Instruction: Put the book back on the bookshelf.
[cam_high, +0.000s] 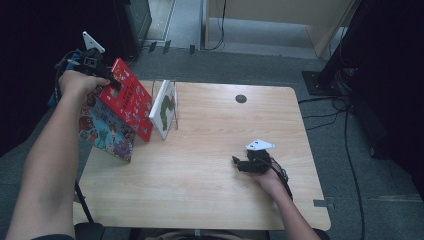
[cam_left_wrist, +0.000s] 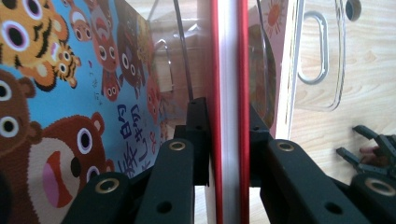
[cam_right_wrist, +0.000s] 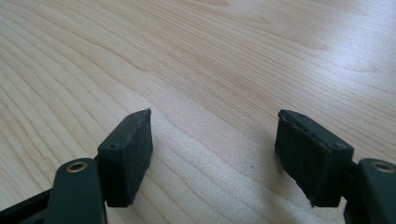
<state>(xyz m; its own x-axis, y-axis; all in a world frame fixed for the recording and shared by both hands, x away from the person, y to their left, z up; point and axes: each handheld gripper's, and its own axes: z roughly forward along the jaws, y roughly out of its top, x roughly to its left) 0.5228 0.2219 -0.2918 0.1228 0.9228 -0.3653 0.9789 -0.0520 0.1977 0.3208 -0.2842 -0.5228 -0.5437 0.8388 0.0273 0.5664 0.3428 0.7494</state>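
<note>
High view: my left gripper (cam_high: 106, 76) is up over the bench's (cam_high: 215, 175) far-left corner, clamped on the top edge of the red picture book (cam_high: 127, 100). The book is tilted, its lower edge near the clear rack (cam_high: 170, 107). Leaning against its left side is a blue animal picture book (cam_high: 105, 132), which overhangs the bench's left edge. A white book with a green caterpillar cover (cam_high: 164, 109) stands just to the right in the rack. My right gripper (cam_high: 245, 164) rests low on the wood near the front-right part of the bench, well apart from the books.

Left gripper view: jaws pressed tight on the red picture book (cam_left_wrist: 229, 93), one pad on each cover, white page block between. The blue animal picture book (cam_left_wrist: 60, 107) lies just beside the left jaw; I cannot tell if they touch. Clear rack (cam_left_wrist: 320, 51) handle slot at right; my right gripper (cam_left_wrist: 373, 149) farther off on the wood.

Right gripper view: right gripper (cam_right_wrist: 212, 149) jaws stand wide apart, nothing between them, bare bench (cam_right_wrist: 210, 56) beneath.

Risks, as I judge them: the grip is only at the book's edge, so the tilted book could pivot or slip. Moving it may take away the blue book's support and let it slide off the left edge. A swing to the right could knock the caterpillar book or shift the light rack.
</note>
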